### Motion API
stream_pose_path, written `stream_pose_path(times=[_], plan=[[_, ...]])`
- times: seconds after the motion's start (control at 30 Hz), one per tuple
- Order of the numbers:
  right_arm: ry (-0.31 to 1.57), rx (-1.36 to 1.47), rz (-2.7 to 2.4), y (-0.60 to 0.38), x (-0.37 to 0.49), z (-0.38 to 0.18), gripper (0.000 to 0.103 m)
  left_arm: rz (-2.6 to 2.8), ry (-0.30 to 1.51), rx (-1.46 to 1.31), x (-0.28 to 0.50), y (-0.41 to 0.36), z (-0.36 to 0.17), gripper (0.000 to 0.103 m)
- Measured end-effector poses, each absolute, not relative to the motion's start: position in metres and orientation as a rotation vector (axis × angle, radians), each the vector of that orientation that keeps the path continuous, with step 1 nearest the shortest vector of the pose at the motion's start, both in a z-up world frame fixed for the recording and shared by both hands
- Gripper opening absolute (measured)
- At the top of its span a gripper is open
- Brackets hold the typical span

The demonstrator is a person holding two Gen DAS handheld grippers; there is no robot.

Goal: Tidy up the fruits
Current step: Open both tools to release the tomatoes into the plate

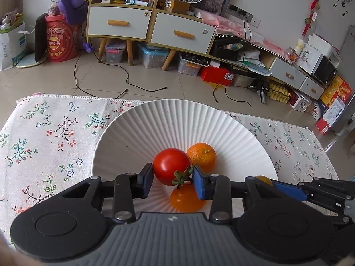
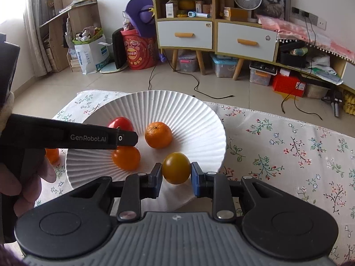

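The step in hand looks like the placing of fruits on the white ribbed plate [image 1: 182,122], which stands on the bench under a flowered cloth [image 1: 44,137]; both tongs are over the plate at once.

The left tongs [image 1: 173,179] are closed on a red tomato [image 1: 170,165], its green stalk turned toward the right pad; I cannot tell if the tomato already rests on the plate or hangs just above it. The right tongs [image 2: 176,176] are closed on a yellow-orange tomato [image 2: 176,168] at the near rim of the plate; both pads touch its sides.

Already on the plate lie a mandarin [image 2: 158,134], just beside the red tomato, and a smooth orange tomato [image 2: 126,160] under the left tongs. One more orange fruit [image 2: 52,155] lies on the cloth left of the plate, half hidden behind the left device; it seems not yet collected.

The next move, I judge, calls for lowering each fruit to a free spot and opening the pads slowly, because round fruits roll toward the middle of the plate. In the way: the two tools are near each other, and the orange tomato lies directly below the left tongs, so the release should go a little aside. The room behind, with a cabinet [image 1: 137,22] and cables on the floor, does not interfere.
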State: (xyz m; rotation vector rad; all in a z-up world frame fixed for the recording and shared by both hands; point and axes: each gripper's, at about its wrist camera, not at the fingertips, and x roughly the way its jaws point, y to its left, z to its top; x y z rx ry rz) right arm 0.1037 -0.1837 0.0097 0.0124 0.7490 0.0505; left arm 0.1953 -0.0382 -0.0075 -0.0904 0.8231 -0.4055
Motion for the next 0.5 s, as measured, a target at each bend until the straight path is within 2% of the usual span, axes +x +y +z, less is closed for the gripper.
stream_pose_path(times=[0.23,0.3,0.5], plan=[[0.749,-0.022,0.063,-0.1777,0.1037,0.0097,0.025,-0.417,0.825,-0.095,0.1965,-0.0389,-0.0049,0.035],[0.747,-0.028,0.063,-0.1778,0.1032,0.0109,0.033,-0.414,0.818,-0.101,0.1965,-0.0369,-0.0038,0.037],[0.743,-0.027,0.052,-0.1800,0.0995,0.0131,0.046,-0.408,0.811,-0.098,0.1921,-0.0335,0.0018,0.047]])
